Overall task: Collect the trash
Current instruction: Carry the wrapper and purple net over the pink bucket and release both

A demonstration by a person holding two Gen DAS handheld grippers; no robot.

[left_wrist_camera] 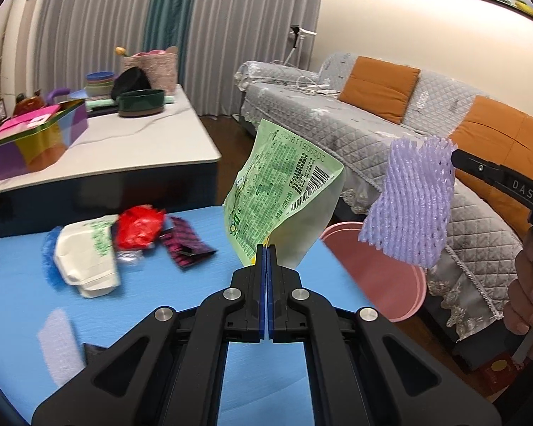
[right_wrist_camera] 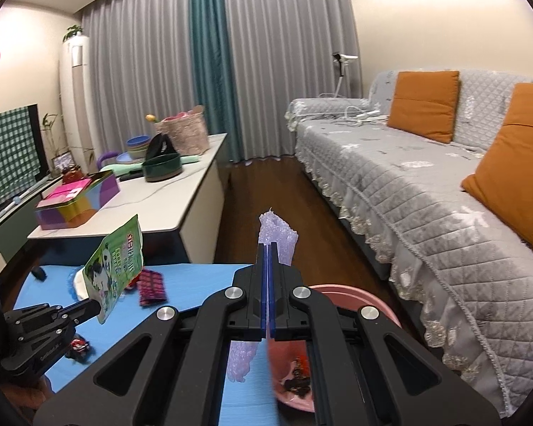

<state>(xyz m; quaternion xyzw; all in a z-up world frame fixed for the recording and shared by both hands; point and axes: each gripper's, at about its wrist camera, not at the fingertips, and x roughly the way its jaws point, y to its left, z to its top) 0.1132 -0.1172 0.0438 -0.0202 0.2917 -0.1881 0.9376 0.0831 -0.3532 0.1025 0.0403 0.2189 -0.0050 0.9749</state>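
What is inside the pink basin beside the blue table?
The pink basin holds some dark and red scraps. The right gripper and its purple foam net cover much of the inside.

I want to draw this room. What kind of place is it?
Most likely a home living room: a grey quilted sofa with orange cushions, long curtains, and a white table holding bowls.

Green printed wrapper (left_wrist_camera: 284, 191) and purple foam net (left_wrist_camera: 410, 209) held aloft; pink basin (left_wrist_camera: 401, 284) below.

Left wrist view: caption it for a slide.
Left tongs pinch a green wrapper; right tongs carry purple foam netting.
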